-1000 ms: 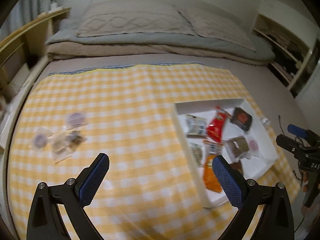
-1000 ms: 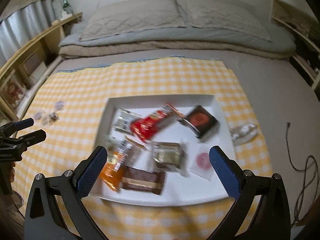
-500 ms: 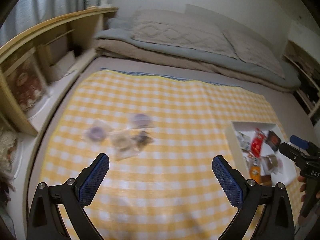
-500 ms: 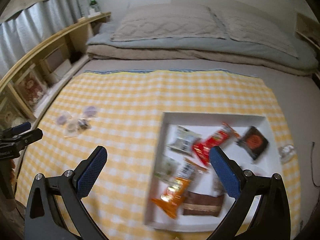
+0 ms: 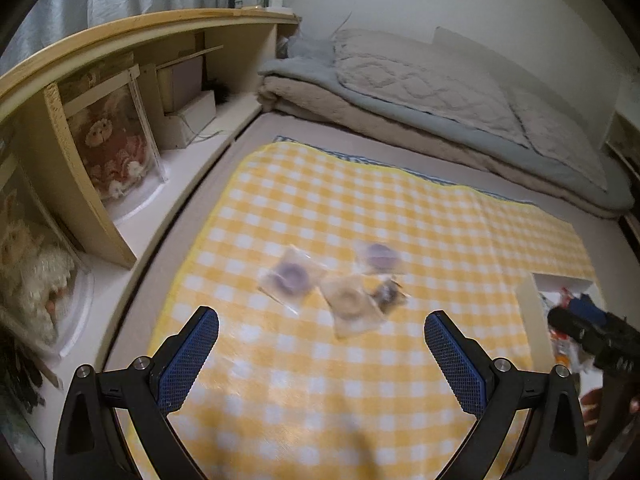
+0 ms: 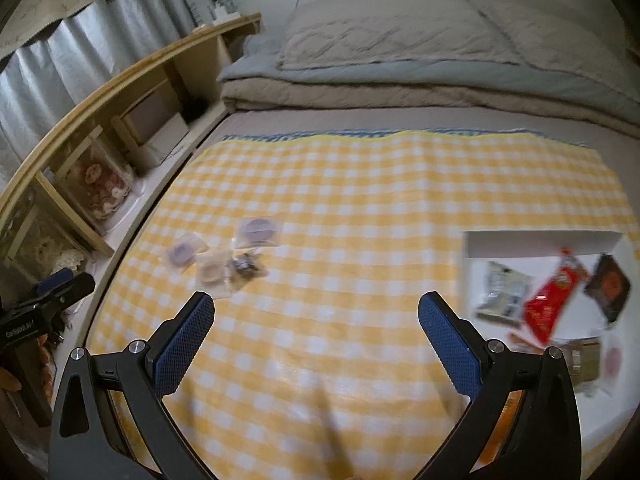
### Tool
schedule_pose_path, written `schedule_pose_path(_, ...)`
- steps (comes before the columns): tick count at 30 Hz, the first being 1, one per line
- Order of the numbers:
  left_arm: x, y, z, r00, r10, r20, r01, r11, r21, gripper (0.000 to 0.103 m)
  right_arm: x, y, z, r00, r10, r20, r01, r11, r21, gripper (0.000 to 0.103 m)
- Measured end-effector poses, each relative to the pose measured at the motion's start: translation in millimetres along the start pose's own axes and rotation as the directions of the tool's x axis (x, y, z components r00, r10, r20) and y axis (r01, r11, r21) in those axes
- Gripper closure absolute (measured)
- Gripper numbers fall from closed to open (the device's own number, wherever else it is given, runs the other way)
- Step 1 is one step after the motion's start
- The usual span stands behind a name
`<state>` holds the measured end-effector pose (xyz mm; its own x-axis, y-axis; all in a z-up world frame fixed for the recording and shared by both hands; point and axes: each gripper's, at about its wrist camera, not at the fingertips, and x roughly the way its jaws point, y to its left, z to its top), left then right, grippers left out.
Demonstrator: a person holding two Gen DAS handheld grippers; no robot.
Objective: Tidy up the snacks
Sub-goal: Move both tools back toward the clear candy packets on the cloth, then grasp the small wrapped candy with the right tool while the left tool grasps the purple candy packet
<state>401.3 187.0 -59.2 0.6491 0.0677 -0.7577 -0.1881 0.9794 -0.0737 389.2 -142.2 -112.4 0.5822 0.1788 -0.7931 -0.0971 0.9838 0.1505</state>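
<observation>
Both grippers hang wide apart and empty above the yellow checked cloth [image 5: 360,208] on the bed. The left gripper [image 5: 321,338] faces 4 loose clear snack packets [image 5: 347,303] lying clustered just ahead; the white tray [image 6: 540,245] with sorted snacks sits well right, beside the right gripper [image 6: 316,322]. Judgement: descend on 1 edge packet, pinch a single wrapper only.

Clear snack packets [image 5: 340,286] clustered on cloth

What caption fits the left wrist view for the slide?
Open left gripper above yellow checked cloth, facing four clear-wrapped snacks; white tray at right edge.
</observation>
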Motion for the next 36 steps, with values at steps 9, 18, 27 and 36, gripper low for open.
schedule_pose_path(9, 104.0, 1.4, 45.4, 0.997, 0.021, -0.068, -0.012, 0.991, 0.130, 0.001, 52.9, 37.5, 5.6, 0.998, 0.027, -0.052, -0.030, 0.997, -0.069, 0.000)
schedule_pose_path(18, 208.8, 4.7, 55.0, 0.984, 0.095, -0.150, -0.030, 0.921, 0.388, 0.013, 115.9, 52.4, 12.5, 0.992, 0.076, -0.097, -0.099, 0.961, -0.260, 0.010)
schedule_pose_path(27, 246.5, 1.7, 49.3, 0.976, 0.077, -0.204, 0.051, 0.831, 0.554, 0.016, 182.0, 66.6, 4.7, 0.978, 0.115, -0.175, -0.169, 0.928, -0.333, 0.019)
schedule_pose_path(36, 270.9, 4.9, 42.4, 0.948, 0.105, -0.301, 0.095, 0.808, 0.581, 0.023, 209.7, 79.0, 3.2, 0.963, 0.098, -0.249, -0.193, 0.899, -0.392, 0.060)
